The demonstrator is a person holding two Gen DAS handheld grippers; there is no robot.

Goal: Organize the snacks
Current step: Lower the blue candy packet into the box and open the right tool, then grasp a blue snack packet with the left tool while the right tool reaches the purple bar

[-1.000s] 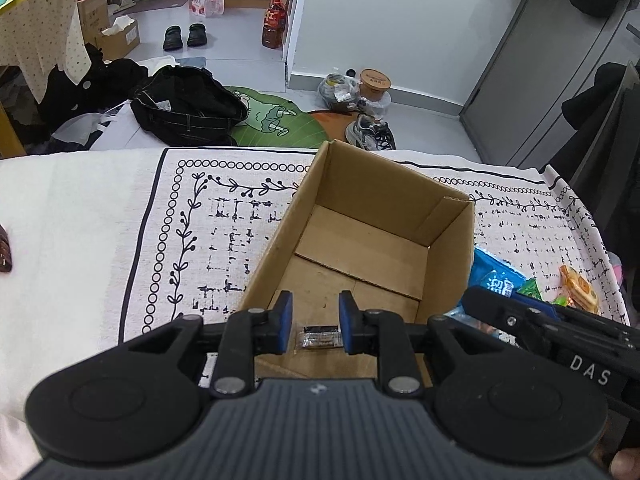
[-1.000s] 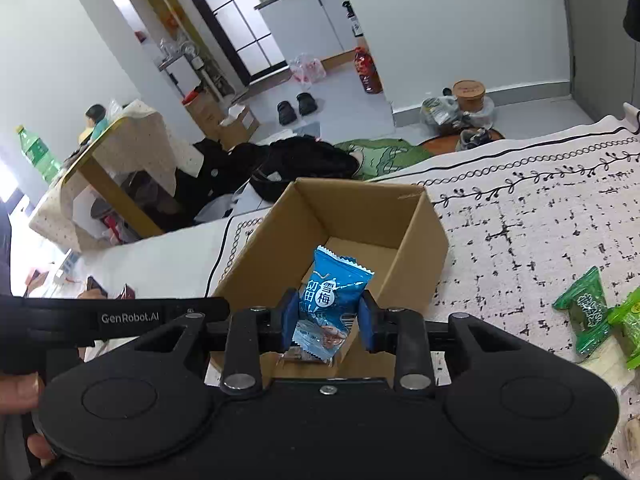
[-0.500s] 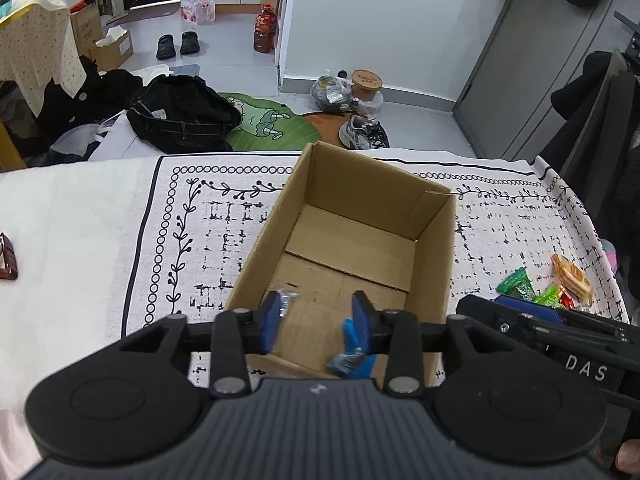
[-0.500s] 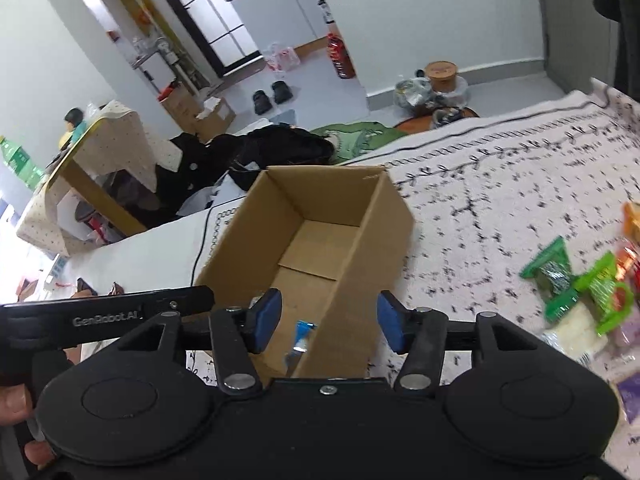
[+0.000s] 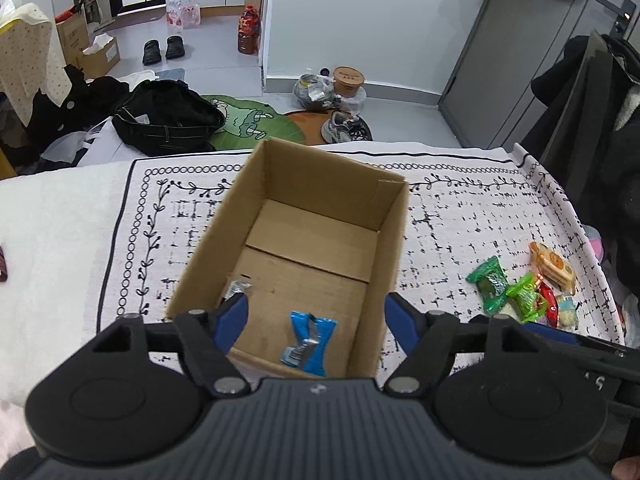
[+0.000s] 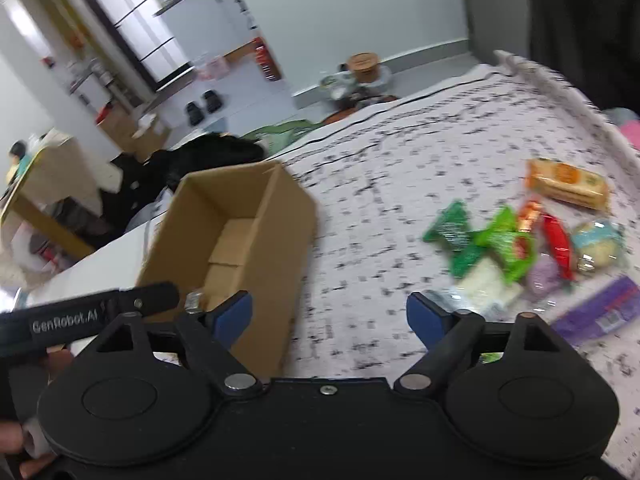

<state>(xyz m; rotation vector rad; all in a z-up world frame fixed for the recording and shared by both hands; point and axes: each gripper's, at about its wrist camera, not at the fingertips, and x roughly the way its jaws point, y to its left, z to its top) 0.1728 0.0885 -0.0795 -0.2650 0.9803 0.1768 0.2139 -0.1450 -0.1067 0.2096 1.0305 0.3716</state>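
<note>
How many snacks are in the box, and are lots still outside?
Two are in the cardboard box: a blue packet and a silvery one. Both grippers, left and right, are opening, nothing between them. The snack pile still waits on the cloth.

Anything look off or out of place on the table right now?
Nothing damaged or spilled. The cardboard box sits skewed to the cloth's printed border, holding a blue snack packet and a small silver one. The remaining snacks lie in a loose heap right of the box.
</note>
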